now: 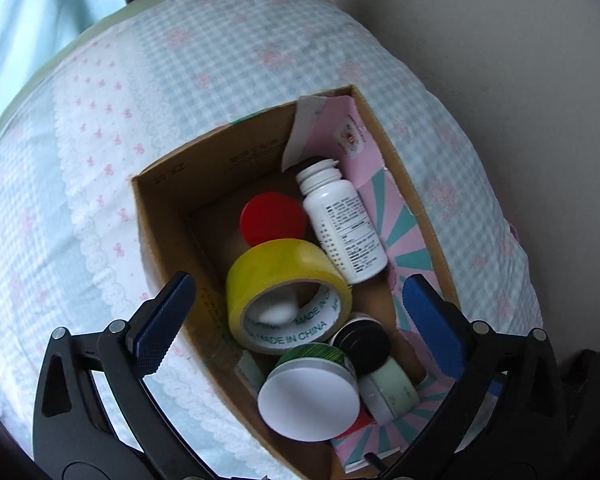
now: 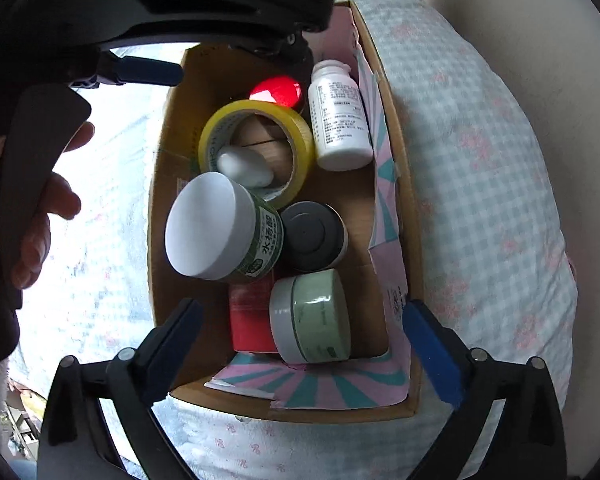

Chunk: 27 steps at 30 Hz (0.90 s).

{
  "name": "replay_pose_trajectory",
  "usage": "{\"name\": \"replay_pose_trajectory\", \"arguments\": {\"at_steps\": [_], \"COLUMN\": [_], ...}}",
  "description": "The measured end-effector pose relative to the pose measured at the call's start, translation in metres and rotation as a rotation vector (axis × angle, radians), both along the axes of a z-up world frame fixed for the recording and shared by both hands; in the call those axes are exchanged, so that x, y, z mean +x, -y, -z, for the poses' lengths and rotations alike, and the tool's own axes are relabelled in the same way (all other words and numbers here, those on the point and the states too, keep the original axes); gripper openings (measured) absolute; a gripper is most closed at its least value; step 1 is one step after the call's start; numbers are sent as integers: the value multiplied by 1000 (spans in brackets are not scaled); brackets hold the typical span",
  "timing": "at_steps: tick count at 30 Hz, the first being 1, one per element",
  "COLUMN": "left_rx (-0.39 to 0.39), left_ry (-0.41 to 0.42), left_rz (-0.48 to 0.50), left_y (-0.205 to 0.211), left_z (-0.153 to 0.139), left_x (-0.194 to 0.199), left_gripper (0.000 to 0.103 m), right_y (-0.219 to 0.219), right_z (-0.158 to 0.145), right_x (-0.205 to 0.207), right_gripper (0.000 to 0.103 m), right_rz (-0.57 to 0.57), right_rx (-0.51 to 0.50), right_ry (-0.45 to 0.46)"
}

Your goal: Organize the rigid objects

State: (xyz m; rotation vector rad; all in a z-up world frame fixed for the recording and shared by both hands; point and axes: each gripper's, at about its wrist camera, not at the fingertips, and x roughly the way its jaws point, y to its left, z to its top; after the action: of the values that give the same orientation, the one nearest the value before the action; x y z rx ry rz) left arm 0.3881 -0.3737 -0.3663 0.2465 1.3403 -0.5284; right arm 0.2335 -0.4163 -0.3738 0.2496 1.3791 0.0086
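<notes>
Both the left gripper [image 1: 296, 320] and right gripper [image 2: 300, 344] are held wide open and empty above the cardboard box [image 1: 220, 160]. Inside it are seen, nearest first, a white-lidded jar [image 1: 308, 398], yellow tape roll [image 1: 286, 292], white bottle [image 1: 342, 226].

Left gripper [image 1: 298, 314] and right gripper [image 2: 302, 346] both spread wide with nothing between the blue pads, left hand [image 2: 40, 216] wrapped around its handle.
</notes>
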Motion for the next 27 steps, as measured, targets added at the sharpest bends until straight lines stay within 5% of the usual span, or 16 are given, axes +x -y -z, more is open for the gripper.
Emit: {"name": "replay_pose_trajectory", "arguments": {"at_steps": [11,19,27], "left_rx": [8,-15,-33], "left_ry": [40,113,184], "left_rz": [-18,-49,-137], "left_y": [-16,-49,-128], "left_z": [-25,-81,-147], "left_x": [-10,-32,-76], "left_gripper": [103,103,103], "right_y": [-1,-11,-33], "right_z": [-13,-49,-97], "right_x": [-8,-24,-46], "right_gripper": [100,100,100], "right_rz": [27,28,16], "right_rx": [-5,-43,-65], "right_ry": [5,58,95]}}
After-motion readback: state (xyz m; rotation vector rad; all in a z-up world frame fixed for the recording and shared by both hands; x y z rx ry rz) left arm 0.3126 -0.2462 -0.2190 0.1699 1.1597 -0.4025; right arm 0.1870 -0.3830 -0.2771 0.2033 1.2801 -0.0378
